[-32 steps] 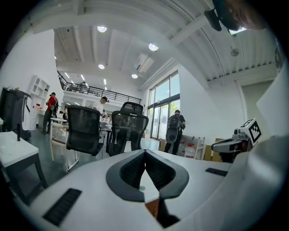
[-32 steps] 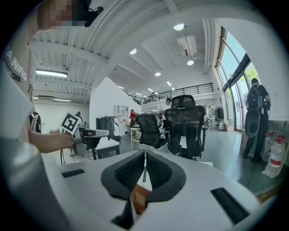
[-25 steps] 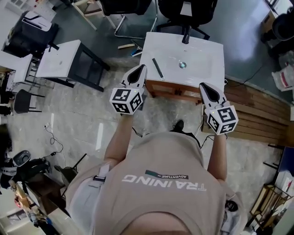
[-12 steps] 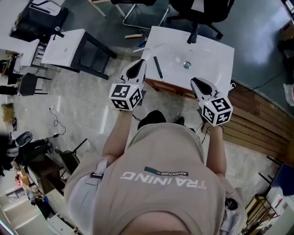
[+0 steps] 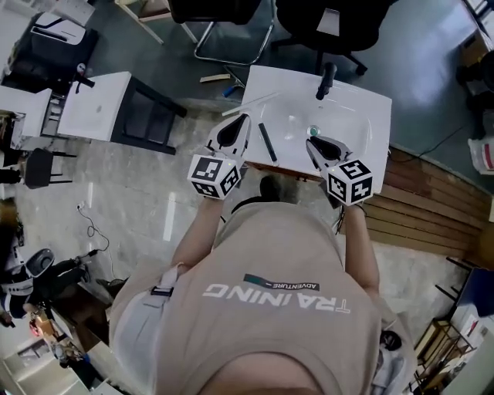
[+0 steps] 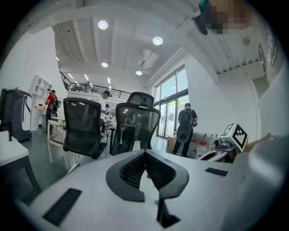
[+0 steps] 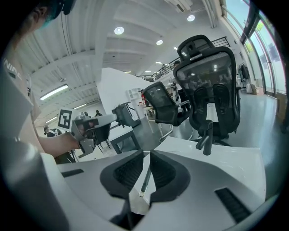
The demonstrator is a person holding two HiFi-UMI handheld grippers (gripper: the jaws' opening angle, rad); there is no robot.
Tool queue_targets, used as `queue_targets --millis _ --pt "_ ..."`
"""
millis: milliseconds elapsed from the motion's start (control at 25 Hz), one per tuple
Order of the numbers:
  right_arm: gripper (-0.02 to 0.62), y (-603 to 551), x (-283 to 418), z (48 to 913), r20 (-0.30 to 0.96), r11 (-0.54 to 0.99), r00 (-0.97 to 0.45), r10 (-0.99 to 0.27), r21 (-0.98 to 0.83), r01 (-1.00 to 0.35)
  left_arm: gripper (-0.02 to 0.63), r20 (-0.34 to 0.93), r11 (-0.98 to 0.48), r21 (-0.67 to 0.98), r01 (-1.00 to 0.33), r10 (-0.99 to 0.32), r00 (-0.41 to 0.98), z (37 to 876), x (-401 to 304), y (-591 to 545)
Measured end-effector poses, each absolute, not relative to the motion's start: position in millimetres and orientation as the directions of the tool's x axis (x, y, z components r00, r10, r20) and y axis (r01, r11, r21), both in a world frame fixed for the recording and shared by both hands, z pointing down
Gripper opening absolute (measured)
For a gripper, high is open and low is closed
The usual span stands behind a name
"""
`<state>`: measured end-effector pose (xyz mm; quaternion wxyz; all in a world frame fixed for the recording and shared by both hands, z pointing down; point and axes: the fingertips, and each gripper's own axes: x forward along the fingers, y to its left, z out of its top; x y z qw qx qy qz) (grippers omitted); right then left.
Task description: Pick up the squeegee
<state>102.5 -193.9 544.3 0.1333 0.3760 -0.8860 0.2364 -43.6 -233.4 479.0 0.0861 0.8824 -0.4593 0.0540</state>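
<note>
Though the left hand-held gripper (image 5: 244, 119) and the right hand-held gripper (image 5: 310, 142) are both close to the squeegee (image 5: 267, 142), neither one holds it. The left one has its two jaws pressed together with nothing in them. The right one is closed up tight too, and it is empty.

The left one's tip is at the left edge of a white surface (image 5: 363, 116). The right one is over the near edge of it.

The squeegee is a thin dark stick that lies flat on that surface. It is between the two hand-held grippers, just to the right of the left one's tip and a bit further from the right one. In the right gripper view it shows straight ahead and low, apart from the jaws.

A small round drain hole (image 5: 312, 131) sits just past the right one's tip. A dark tap (image 5: 326, 80) stands further off, at the far edge of the surface. Past that is a black chair (image 5: 328, 23) on the floor.
</note>
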Motion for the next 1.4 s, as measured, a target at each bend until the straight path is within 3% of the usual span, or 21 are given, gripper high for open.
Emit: queue_targets --millis 80,120,160,200,640,960,1400 --pt "0.038 -211.6 90.7 550.3 0.435 0.604 -0.684 -0.586 -0.328 -0.727 0.012 0.178 -0.595 0.100 -0.797 -0.778 0.603 481.1 -41.0 -252.4" --pt "0.061 -219.6 82.9 556.2 0.447 0.603 -0.690 -0.569 -0.343 -0.720 0.012 0.180 -0.611 0.101 -0.785 -0.765 0.618 482.0 -40.4 -260.9" --pt "0.125 -226.6 73.6 564.1 0.459 0.603 -0.701 -0.546 -0.365 -0.709 0.012 0.182 -0.624 0.104 -0.774 -0.753 0.632 483.2 -40.6 -268.2" --pt "0.140 -233.2 64.1 573.6 0.469 0.601 -0.712 -0.522 -0.391 -0.698 0.012 0.184 -0.636 0.107 -0.764 -0.742 0.644 484.9 -41.6 -274.6" --pt "0.144 -268.1 -7.1 716.3 0.620 0.482 -0.741 -0.257 -0.582 -0.655 0.012 0.240 -0.637 0.114 -0.763 -0.727 0.643 499.4 -89.5 -313.6" --pt "0.164 -269.6 -30.6 762.2 0.768 0.494 -0.620 -0.160 -0.481 -0.724 0.012 0.259 -0.545 0.099 -0.832 -0.794 0.551 498.4 -124.0 -307.2" --pt "0.170 -276.9 -42.4 794.0 0.849 0.450 -0.518 -0.107 -0.423 -0.787 0.012 0.268 -0.495 0.122 -0.860 -0.818 0.509 508.5 -153.7 -294.1"
